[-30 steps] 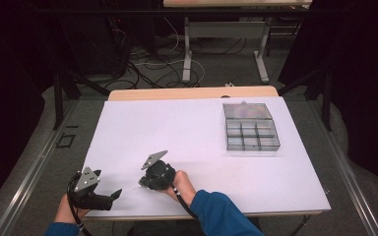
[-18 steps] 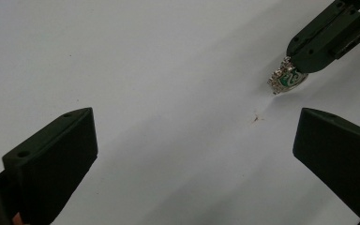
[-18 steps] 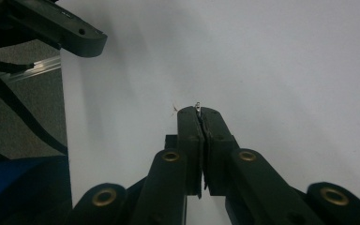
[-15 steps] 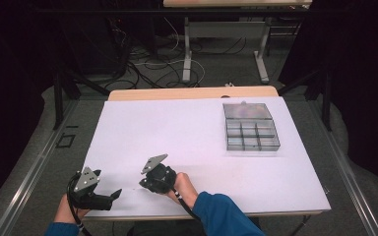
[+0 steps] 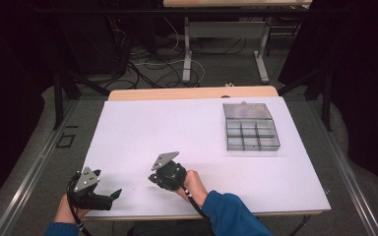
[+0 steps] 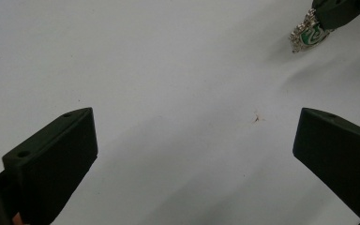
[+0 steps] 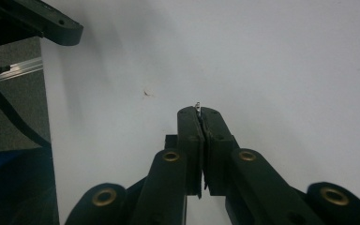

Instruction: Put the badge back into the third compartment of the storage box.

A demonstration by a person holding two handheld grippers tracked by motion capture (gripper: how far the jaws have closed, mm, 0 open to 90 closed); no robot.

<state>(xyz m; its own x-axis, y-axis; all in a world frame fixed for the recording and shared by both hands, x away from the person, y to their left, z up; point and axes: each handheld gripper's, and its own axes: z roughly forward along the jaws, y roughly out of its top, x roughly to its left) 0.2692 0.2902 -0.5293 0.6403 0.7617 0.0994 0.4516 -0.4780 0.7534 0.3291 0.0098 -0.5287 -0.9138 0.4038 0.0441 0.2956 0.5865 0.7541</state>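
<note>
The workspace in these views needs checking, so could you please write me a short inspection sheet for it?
Surface: white table top, one small brown speck.
Job's things: clear compartment box far right; green and silver badge pinched by the right gripper.
Clutter: nothing seen.
Grippers: right gripper shut on the badge; left gripper open at the near left edge.
Cables: loose cables on the floor beyond.
Surroundings: dark room, second table behind.
</note>
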